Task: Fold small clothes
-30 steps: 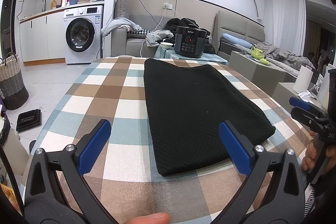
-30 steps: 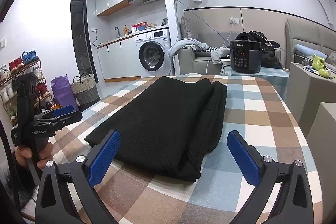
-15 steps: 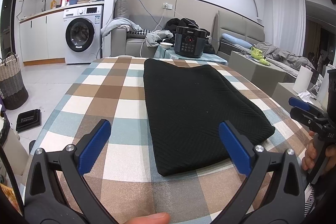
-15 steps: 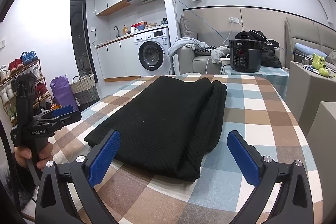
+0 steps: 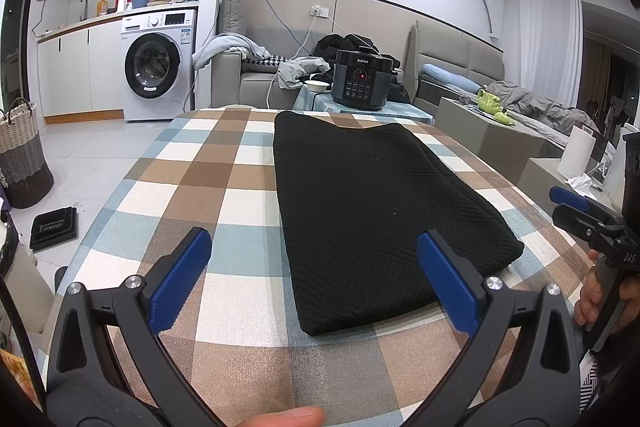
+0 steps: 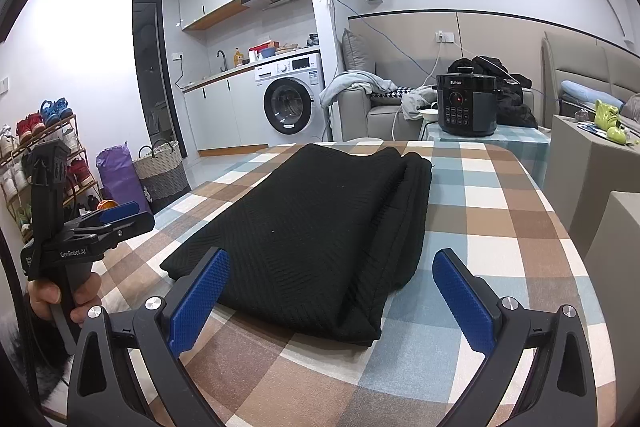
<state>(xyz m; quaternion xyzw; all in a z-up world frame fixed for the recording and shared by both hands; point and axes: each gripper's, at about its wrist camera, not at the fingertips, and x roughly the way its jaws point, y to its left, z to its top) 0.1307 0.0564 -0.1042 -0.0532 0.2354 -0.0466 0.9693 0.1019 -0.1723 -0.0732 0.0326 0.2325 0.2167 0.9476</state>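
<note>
Left wrist view: my left gripper (image 5: 314,279) fills the bottom of the frame, blue pads (image 5: 180,283) spread wide, nothing between them. The black garment (image 5: 372,211) lies folded flat on the checked table (image 5: 208,167), a long slab running from lower center up toward the frame's middle. Its near edge sits just above and between the pads, closer to the right pad, which overlaps the near right part of the cloth in the picture; I cannot tell whether that pad touches it. The left pad stands over bare tablecloth, apart from the cloth.

At the right edge of this frame the right gripper (image 5: 576,207) shows side-on, held in a hand (image 5: 604,301), beside the garment's near right corner, not touching it.

Right wrist view: right gripper (image 6: 332,291) at the bottom, pads (image 6: 464,301) wide apart, holding nothing. The garment (image 6: 320,227) lies in center frame, layers stacked along its right side. Its near edge reaches down between the pads, nearer the left one; the left pad overlaps the near left edge, contact unclear. The right pad is clear of the cloth, over the table (image 6: 500,227).

At the left edge of this frame the left gripper (image 6: 116,219) hangs in a hand (image 6: 60,301), beside the garment's left corner, apart from it.

Beyond the table, upper right: a black cooker (image 6: 466,105).
</note>
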